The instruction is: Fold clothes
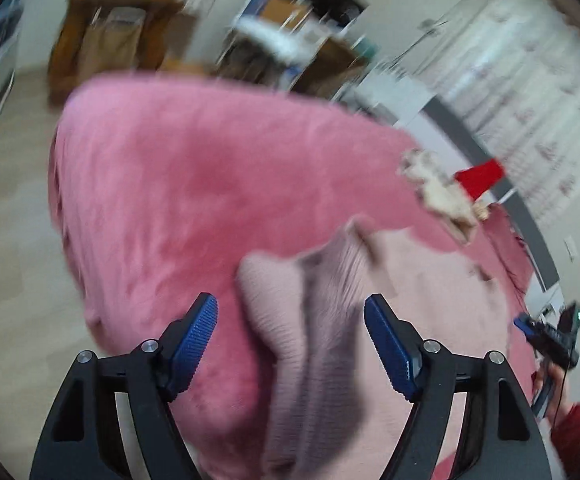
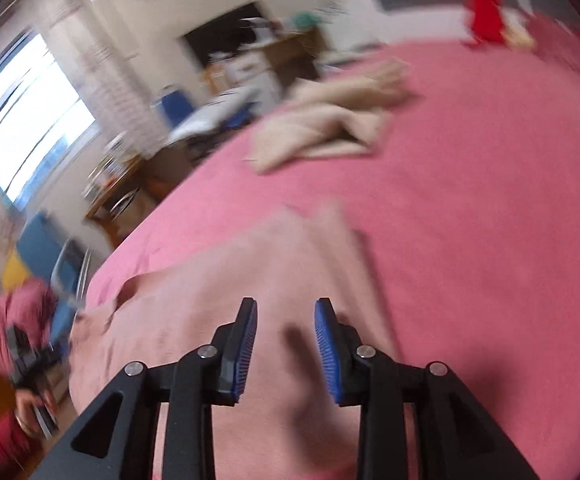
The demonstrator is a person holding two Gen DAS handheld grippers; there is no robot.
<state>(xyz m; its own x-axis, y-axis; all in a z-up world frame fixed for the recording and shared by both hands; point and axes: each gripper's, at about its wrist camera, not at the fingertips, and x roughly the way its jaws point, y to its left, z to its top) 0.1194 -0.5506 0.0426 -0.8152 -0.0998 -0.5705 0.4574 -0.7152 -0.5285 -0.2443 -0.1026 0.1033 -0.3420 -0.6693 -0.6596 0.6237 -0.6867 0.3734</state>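
Note:
A pale pink ribbed knit garment (image 1: 321, 320) lies rumpled on the bed's pink cover (image 1: 190, 180), with one raised fold running up between the fingers of my left gripper (image 1: 290, 300). That gripper is open wide, and its blue pads stand clear of the cloth on both sides. In the right wrist view the same garment (image 2: 250, 264) spreads out flat beneath my right gripper (image 2: 286, 302). Its jaws stand a moderate way apart with nothing pinched between them. Both views are motion-blurred.
Crumpled beige clothes (image 2: 329, 120) lie farther up the bed (image 2: 469, 180), with a red item (image 2: 485, 12) at the head end. A hand in a red sleeve (image 1: 569, 420) shows at the right edge. Wooden furniture (image 1: 110, 40) and cluttered desks stand beyond the bed.

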